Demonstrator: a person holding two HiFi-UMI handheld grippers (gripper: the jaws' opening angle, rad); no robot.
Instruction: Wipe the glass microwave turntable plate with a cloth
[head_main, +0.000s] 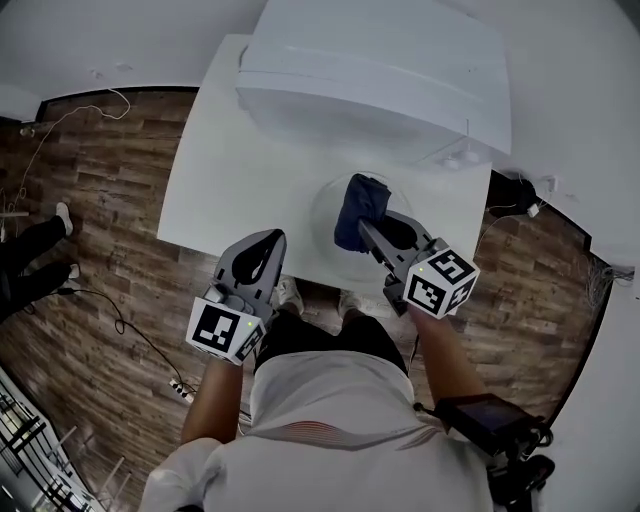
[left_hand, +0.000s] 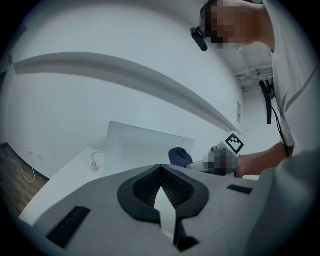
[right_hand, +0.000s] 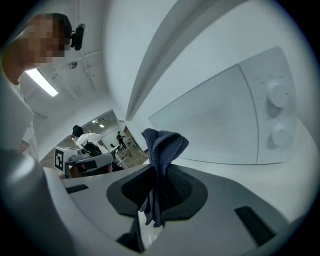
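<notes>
The glass turntable plate (head_main: 322, 200) lies on the white table (head_main: 230, 180) in front of the white microwave (head_main: 380, 70). A dark blue cloth (head_main: 360, 205) hangs bunched over the plate, and my right gripper (head_main: 364, 226) is shut on it. In the right gripper view the cloth (right_hand: 162, 145) sticks up from between the closed jaws of my right gripper (right_hand: 159, 172), with the microwave (right_hand: 220, 120) behind it. My left gripper (head_main: 268, 243) hovers at the table's front edge, left of the plate, shut with nothing in it. The left gripper view shows that left gripper (left_hand: 161, 170) and the cloth (left_hand: 180, 156) beyond it.
The microwave's dials (right_hand: 277, 112) face the plate. A plug and cord (left_hand: 93, 162) lie on the table's far left. Wooden floor (head_main: 100, 230) with cables and a power strip (head_main: 180, 390) surrounds the table. Another person's legs (head_main: 35, 250) stand at the left.
</notes>
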